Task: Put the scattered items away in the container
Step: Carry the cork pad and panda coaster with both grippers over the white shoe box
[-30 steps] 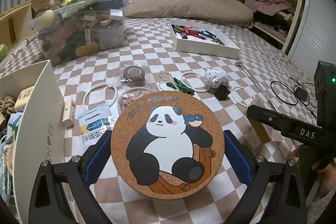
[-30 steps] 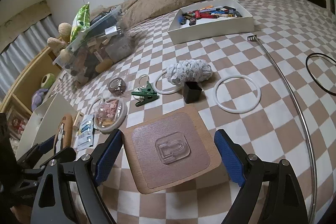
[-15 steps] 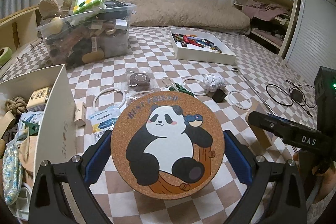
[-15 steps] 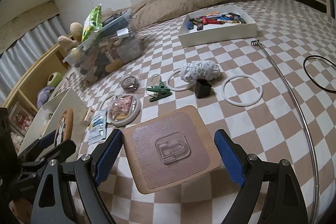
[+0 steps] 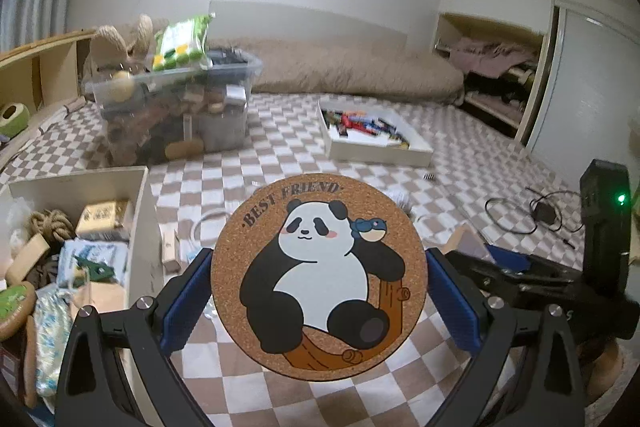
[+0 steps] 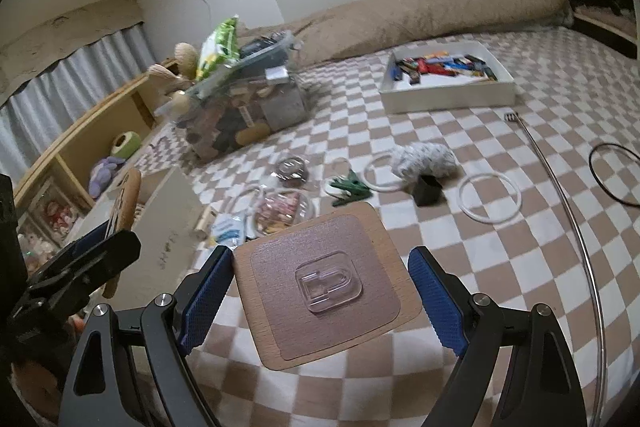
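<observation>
Nearby, white rings (image 6: 490, 199), green clip (image 6: 349, 188), black cup (image 6: 427, 189).

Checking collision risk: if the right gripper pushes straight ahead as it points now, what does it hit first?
Probably the green clip, lying just beyond the wooden board held by the right gripper; depth is uncertain.

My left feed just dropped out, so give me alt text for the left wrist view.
The left gripper holds a round cork coaster with a panda picture upright between its blue fingers, above a checkered blanket. A white box of mixed items sits open at lower left. The right gripper shows at right, its wooden board edge-on.
</observation>
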Tool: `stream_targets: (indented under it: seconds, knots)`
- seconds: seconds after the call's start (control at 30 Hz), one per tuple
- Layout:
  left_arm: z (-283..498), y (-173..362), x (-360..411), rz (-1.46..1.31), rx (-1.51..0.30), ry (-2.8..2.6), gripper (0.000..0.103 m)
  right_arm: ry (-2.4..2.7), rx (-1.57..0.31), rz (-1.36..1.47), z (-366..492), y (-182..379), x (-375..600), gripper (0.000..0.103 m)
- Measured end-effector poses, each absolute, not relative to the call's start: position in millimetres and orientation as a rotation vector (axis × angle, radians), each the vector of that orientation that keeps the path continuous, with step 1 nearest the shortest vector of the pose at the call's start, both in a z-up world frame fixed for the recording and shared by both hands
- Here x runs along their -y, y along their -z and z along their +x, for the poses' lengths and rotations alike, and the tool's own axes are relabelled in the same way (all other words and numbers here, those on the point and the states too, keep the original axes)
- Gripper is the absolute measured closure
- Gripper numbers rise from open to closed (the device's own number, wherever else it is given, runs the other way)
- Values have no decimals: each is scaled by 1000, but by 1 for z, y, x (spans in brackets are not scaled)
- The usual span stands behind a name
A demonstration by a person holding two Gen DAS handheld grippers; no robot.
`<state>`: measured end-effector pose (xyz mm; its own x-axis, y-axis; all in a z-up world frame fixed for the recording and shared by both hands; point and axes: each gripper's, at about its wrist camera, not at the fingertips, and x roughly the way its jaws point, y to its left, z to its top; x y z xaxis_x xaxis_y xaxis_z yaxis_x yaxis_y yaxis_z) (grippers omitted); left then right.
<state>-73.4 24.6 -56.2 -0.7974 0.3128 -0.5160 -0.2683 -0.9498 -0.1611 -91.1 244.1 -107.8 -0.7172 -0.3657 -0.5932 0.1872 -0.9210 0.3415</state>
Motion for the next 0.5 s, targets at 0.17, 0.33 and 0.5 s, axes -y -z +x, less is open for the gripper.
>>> stream_targets:
  seconds: [0.17,0.33,0.5]
  knots:
    - [-66,35,-5,-717,141,-2750,3,2604,401,916,-88,90,-232,14]
    - [-58,20,24,-654,183,-2796,3,2539,448,869,-90,77,-218,14]
    - [-52,14,56,-624,212,-2862,3,2507,390,864,-96,65,-188,14]
